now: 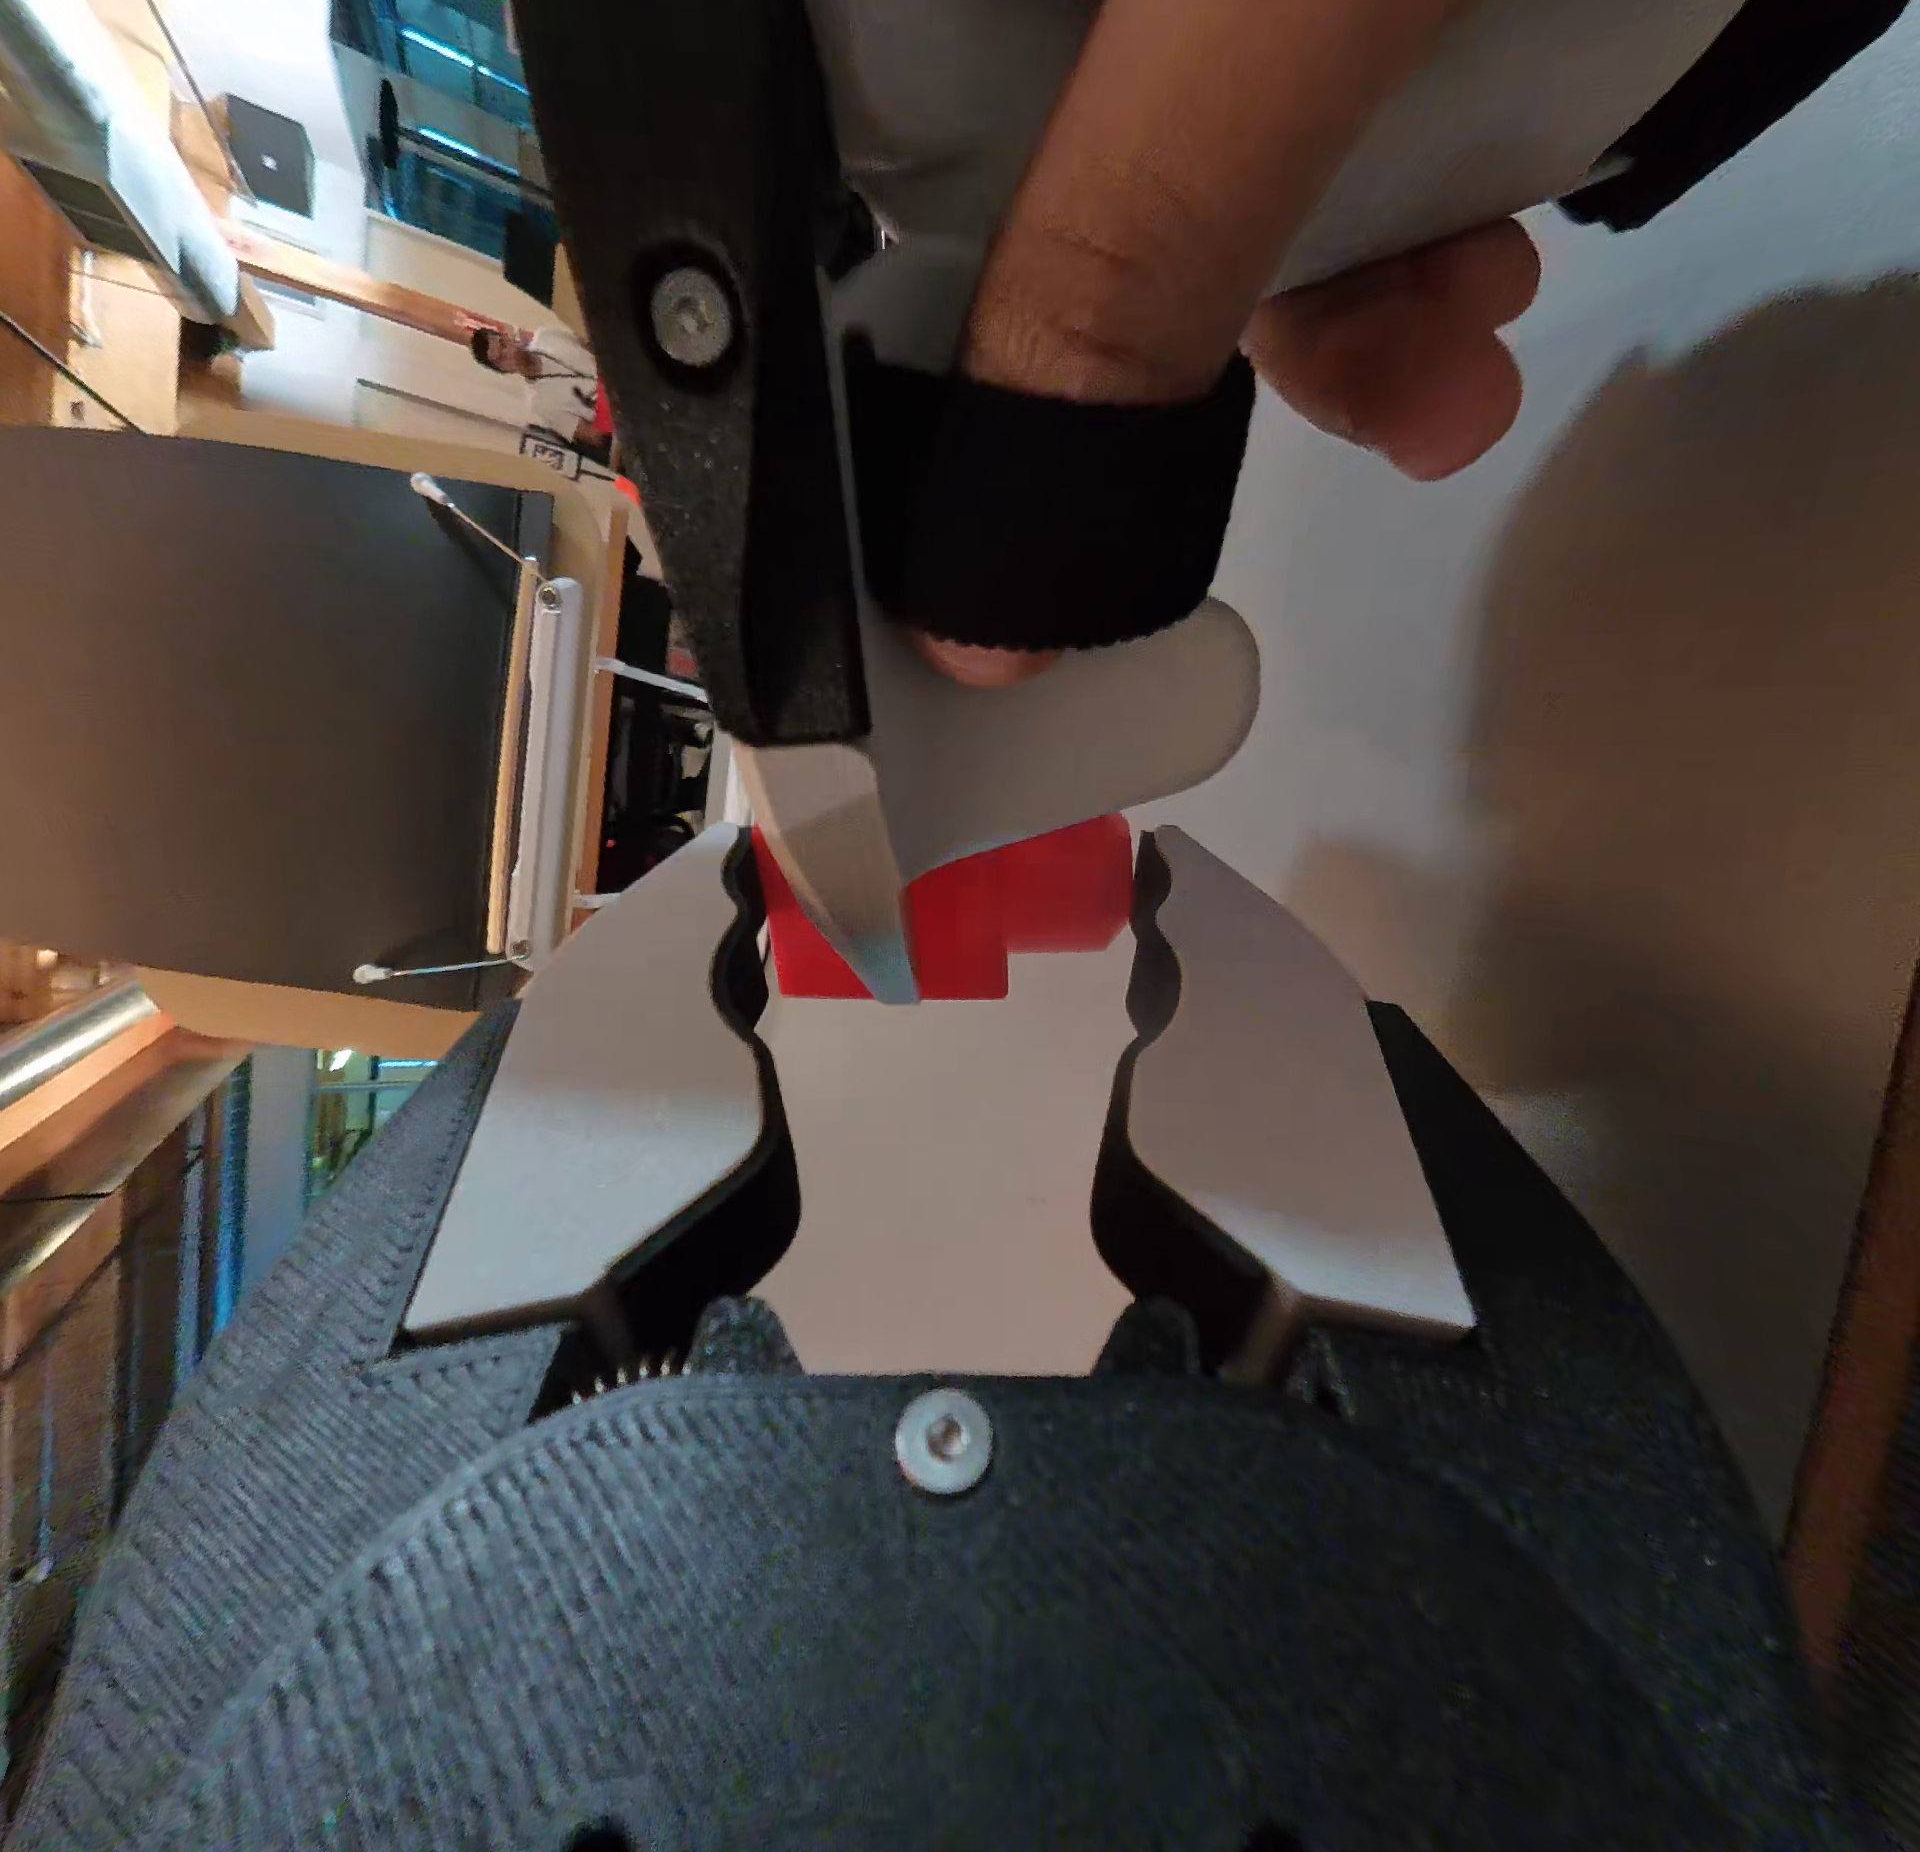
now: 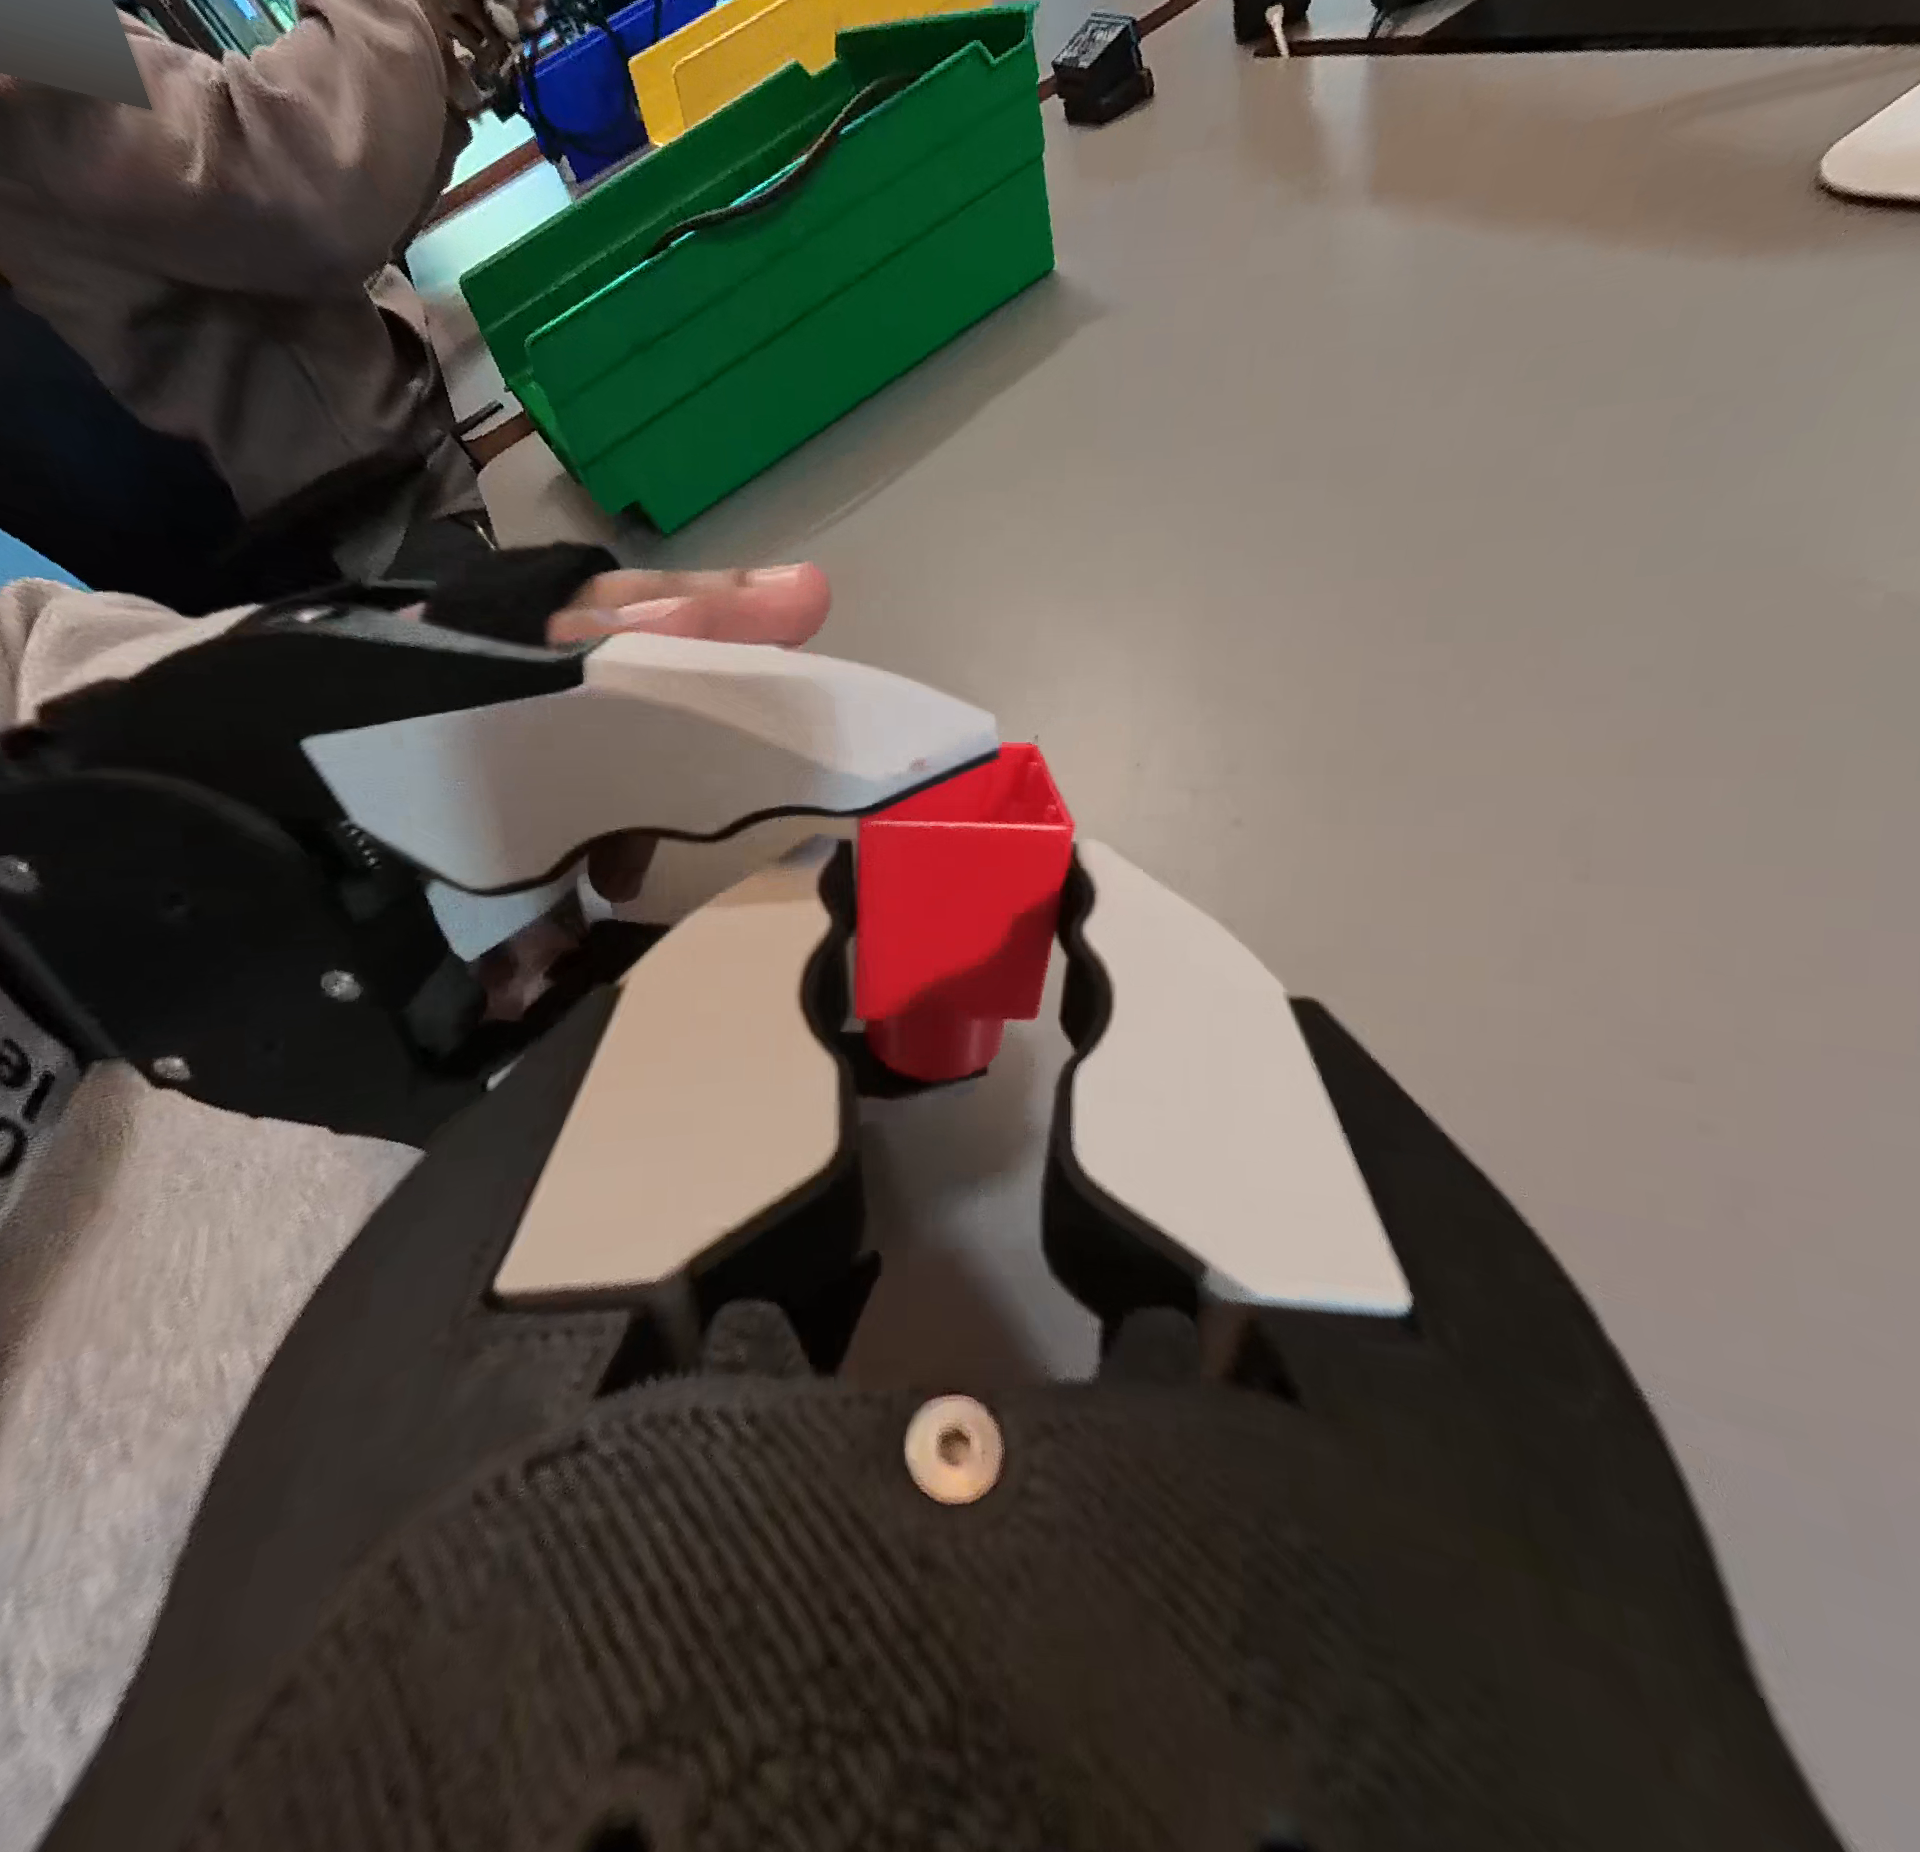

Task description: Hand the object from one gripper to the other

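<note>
In the left wrist view, the left gripper stands parted around the red block; the near tip seems to touch it, the far tip sits just clear. The right gripper's finger crosses in front. In the right wrist view, the right gripper pinches the block between its tips, above the table; the left gripper's upper finger rests on the block's top edge.

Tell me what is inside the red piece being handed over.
From the right wrist view the red piece is a hollow square cup on a round stub; its visible inner walls look bare. The left gripper's finger covers part of the opening, hiding the bottom.
</note>
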Demonstrator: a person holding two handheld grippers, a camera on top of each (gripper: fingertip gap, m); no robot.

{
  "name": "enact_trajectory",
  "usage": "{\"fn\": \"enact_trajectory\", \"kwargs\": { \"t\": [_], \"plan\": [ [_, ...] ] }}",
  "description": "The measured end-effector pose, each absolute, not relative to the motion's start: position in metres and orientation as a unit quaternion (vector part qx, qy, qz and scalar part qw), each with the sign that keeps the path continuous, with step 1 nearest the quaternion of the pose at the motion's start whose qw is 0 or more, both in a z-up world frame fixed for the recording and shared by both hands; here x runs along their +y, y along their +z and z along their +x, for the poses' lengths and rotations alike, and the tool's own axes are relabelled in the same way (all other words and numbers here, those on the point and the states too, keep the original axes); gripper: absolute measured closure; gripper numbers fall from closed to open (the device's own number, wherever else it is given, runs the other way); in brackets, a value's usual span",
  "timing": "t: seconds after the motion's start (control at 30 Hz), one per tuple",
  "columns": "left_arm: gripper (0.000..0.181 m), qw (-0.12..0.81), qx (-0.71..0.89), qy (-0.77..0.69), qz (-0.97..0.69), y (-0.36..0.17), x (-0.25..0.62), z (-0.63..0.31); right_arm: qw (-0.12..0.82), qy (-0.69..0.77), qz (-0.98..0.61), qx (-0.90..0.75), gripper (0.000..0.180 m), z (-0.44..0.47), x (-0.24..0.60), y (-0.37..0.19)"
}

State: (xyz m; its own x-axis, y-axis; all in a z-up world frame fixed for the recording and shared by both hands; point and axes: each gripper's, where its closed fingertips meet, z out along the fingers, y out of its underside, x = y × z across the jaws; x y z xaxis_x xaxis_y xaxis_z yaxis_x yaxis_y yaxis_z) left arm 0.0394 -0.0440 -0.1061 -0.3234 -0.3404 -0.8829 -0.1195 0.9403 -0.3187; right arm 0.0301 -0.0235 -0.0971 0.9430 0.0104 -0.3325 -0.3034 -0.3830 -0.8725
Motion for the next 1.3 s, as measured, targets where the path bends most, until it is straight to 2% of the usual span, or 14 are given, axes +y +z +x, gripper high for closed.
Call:
{"fn": "enact_trajectory", "kwargs": {
  "t": [0.17, 0.23, 0.33, 0.37, 0.57, 0.6, 0.67, 0.77, 0.87, 0.93, 1.03, 1.13, 1.3],
  "plan": [
    [0.11, 0.56, 0.803, -0.135, -0.154, -0.103, -0.046, 0.04, 0.555, 0.147, -0.814, 0.09, 0.142, 0.031, -0.024, -0.094],
    [0.086, 0.548, 0.798, -0.179, -0.175, -0.102, -0.047, 0.043, 0.564, 0.154, -0.806, 0.092, 0.142, 0.033, -0.026, -0.091],
    [0.059, 0.532, 0.787, -0.245, -0.195, -0.097, -0.045, 0.046, 0.59, 0.196, -0.777, 0.098, 0.142, 0.037, -0.03, -0.08],
    [0.055, 0.531, 0.78, -0.265, -0.199, -0.093, -0.044, 0.047, 0.598, 0.22, -0.764, 0.101, 0.142, 0.039, -0.031, -0.076],
    [0.055, 0.457, 0.741, -0.466, -0.161, -0.069, -0.068, 0.028, 0.606, 0.44, -0.642, 0.164, 0.142, 0.047, -0.042, -0.057],
    [0.057, 0.435, 0.732, -0.497, -0.167, -0.064, -0.07, 0.024, 0.607, 0.472, -0.614, 0.176, 0.142, 0.05, -0.044, -0.053],
    [0.077, 0.375, 0.716, -0.547, -0.218, -0.058, -0.066, 0.024, 0.614, 0.496, -0.585, 0.187, 0.143, 0.055, -0.047, -0.049],
    [0.112, 0.153, 0.69, -0.635, -0.312, -0.065, -0.066, 0.02, 0.637, 0.457, -0.601, 0.156, 0.142, 0.056, -0.048, -0.046],
    [0.101, -0.072, 0.562, -0.715, -0.41, -0.064, -0.057, 0.025, 0.662, 0.403, -0.623, 0.106, 0.142, 0.05, -0.049, -0.04],
    [0.103, -0.152, 0.497, -0.733, -0.439, -0.067, -0.052, 0.029, 0.664, 0.381, -0.637, 0.09, 0.142, 0.047, -0.049, -0.04],
    [0.11, -0.172, 0.513, -0.725, -0.425, -0.073, -0.061, 0.023, 0.659, 0.385, -0.64, 0.089, 0.142, 0.043, -0.047, -0.042],
    [0.112, -0.13, 0.573, -0.711, -0.387, -0.073, -0.075, 0.014, 0.653, 0.398, -0.636, 0.099, 0.143, 0.042, -0.046, -0.045],
    [0.127, -0.076, 0.592, -0.712, -0.37, -0.072, -0.078, 0.013, 0.645, 0.397, -0.647, 0.083, 0.142, 0.03, -0.042, -0.048]
  ]
}}
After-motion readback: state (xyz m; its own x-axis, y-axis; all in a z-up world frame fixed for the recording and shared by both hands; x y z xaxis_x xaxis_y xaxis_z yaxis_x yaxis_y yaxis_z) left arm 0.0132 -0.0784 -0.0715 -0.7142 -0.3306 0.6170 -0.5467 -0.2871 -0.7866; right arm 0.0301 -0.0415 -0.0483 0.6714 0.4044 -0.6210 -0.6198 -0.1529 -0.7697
